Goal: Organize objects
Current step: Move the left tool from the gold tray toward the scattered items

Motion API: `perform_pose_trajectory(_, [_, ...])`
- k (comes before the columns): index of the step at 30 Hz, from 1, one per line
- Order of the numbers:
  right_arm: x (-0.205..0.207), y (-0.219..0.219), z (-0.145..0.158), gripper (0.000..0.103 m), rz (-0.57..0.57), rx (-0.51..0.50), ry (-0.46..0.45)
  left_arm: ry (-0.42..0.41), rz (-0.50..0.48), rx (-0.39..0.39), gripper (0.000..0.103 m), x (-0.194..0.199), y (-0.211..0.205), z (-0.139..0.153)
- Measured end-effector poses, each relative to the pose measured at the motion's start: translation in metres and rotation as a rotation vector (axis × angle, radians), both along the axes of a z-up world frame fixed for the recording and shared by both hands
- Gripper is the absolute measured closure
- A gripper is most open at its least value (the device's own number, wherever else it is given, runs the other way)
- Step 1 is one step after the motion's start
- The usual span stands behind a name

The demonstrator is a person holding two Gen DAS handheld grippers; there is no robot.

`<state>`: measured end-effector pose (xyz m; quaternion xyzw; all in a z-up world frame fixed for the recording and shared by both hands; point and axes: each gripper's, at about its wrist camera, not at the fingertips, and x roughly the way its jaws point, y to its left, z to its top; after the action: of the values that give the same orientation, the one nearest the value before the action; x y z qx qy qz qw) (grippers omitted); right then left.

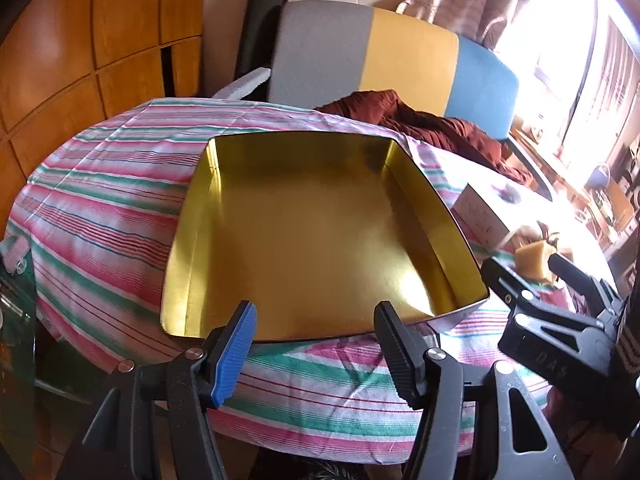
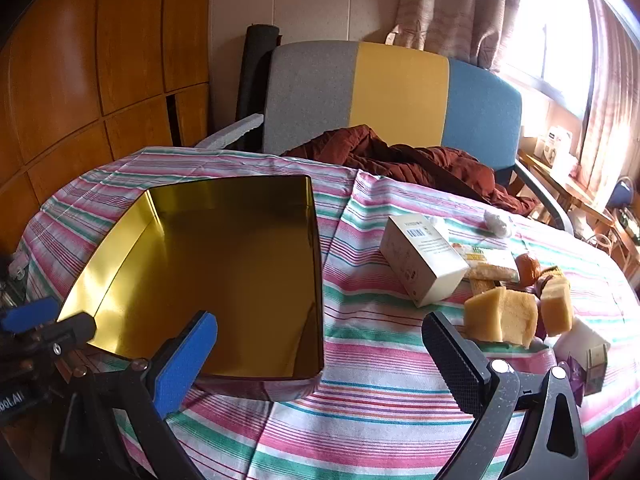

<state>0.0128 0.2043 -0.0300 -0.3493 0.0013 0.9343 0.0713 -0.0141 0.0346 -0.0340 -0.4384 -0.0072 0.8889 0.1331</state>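
Hovering left hand-held gripper (image 1: pixel 316 344) spread wide, empty | right hand-held gripper (image 2: pixel 320 356) likewise | gold tin (image 2: pixel 224 264) empty

A lived-in home room. The bench wears a pink, green and white striped tablecloth (image 2: pixel 380 400), and behind it stands an upholstered chair (image 2: pixel 400 92) in grey, yellow and blue with a rumpled maroon garment (image 2: pixel 400 156) heaped on the seat. Wooden cabinet doors (image 2: pixel 80 80) line the left wall, and patterned curtains (image 2: pixel 448 4) hang beside a sunlit window (image 2: pixel 560 28).
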Motion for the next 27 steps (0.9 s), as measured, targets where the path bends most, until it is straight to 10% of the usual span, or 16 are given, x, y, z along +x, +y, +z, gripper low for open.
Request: perform_pose_trajectory(27, [0.041, 0.1, 0.007, 0.0, -0.189, -0.076, -0.055, -0.096, -0.189, 0.028, 0.034, -0.007, 0.059, -0.004])
